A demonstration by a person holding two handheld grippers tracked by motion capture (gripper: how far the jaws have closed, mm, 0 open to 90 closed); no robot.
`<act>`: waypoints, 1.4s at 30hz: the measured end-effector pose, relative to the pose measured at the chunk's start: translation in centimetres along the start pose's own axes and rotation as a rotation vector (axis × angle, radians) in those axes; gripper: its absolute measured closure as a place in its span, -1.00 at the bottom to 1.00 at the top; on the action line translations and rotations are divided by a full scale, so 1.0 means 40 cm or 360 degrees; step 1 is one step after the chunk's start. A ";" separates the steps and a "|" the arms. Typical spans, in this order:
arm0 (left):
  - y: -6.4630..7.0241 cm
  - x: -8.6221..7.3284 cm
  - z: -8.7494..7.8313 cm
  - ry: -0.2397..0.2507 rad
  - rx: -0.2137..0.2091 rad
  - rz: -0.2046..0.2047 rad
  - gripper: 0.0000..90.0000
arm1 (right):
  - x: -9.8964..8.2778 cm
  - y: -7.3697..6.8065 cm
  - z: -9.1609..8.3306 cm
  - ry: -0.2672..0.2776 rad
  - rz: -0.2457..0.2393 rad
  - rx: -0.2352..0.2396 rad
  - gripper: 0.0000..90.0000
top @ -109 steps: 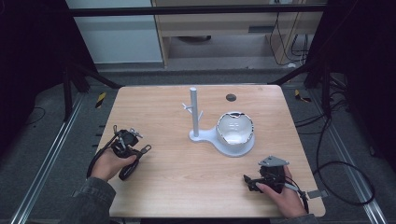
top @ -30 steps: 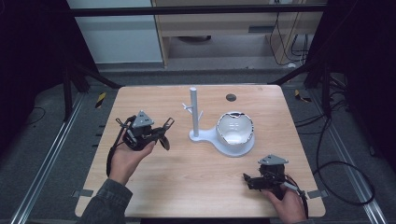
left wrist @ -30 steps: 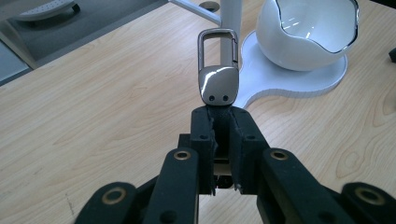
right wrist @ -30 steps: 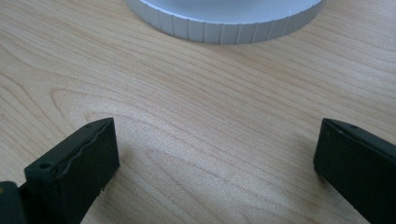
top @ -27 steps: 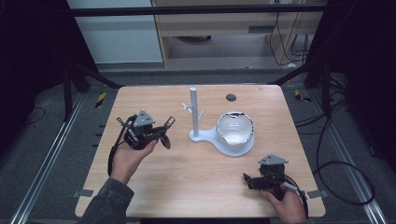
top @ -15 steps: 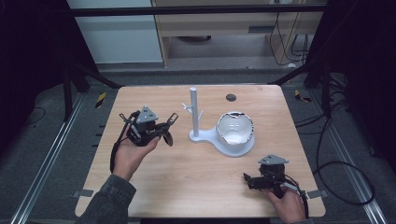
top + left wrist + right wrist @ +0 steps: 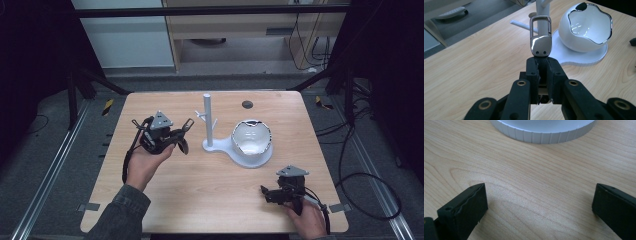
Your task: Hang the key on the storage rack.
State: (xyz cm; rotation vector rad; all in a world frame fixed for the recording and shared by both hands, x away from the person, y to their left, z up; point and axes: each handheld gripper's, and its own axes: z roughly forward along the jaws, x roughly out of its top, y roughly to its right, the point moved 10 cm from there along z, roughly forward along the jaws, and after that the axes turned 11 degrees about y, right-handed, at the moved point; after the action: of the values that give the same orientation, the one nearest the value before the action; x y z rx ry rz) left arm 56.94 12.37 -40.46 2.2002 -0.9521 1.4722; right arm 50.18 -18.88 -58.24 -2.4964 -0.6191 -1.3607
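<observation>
The left claw (image 7: 541, 65) is closed on a metal clip (image 7: 541, 37). Its two black jaws pinch the lower end of the clip, and the clip stands up out of the jaw tips, with its shiny body just above them and its open loop at the top. In the high view the left claw (image 7: 181, 136) is held above the counter (image 7: 210, 195), on the left side, and it points toward a white stand (image 7: 208, 121). In the left gripper view the post of the stand (image 7: 541, 10) rises directly behind the clip, and a thin white peg (image 7: 520, 24) sticks out from it to the left. A white bowl (image 7: 587, 27) with a shiny wavy rim sits on the base of the stand, to the right of the clip.

The right claw (image 7: 267, 192) rests low near the front right corner of the counter. Its jaws are wide apart, with bare wood between them, and the edge of the white base (image 7: 544, 132) lies ahead.
</observation>
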 end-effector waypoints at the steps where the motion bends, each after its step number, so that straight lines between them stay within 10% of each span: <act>1: 0.002 0.003 0.002 0.0013 0.0000 -0.0005 0.79 | 0.000 0.000 0.000 0.0000 -0.0001 0.0000 -0.99; 28: 0.026 0.063 -0.007 0.0161 0.0032 -0.0006 0.79 | 0.000 0.000 0.000 -0.0001 0.0006 -0.0006 -0.99; 42: 0.030 0.055 0.033 0.0117 0.0025 0.0001 0.79 | 0.000 0.001 0.001 0.0002 -0.0003 -0.0007 -0.99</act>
State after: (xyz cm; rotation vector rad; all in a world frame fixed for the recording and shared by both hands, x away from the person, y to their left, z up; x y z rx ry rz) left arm 57.56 9.96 -39.12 2.1405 -0.9205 1.5547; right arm 50.21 -18.89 -58.25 -2.4988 -0.6189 -1.3653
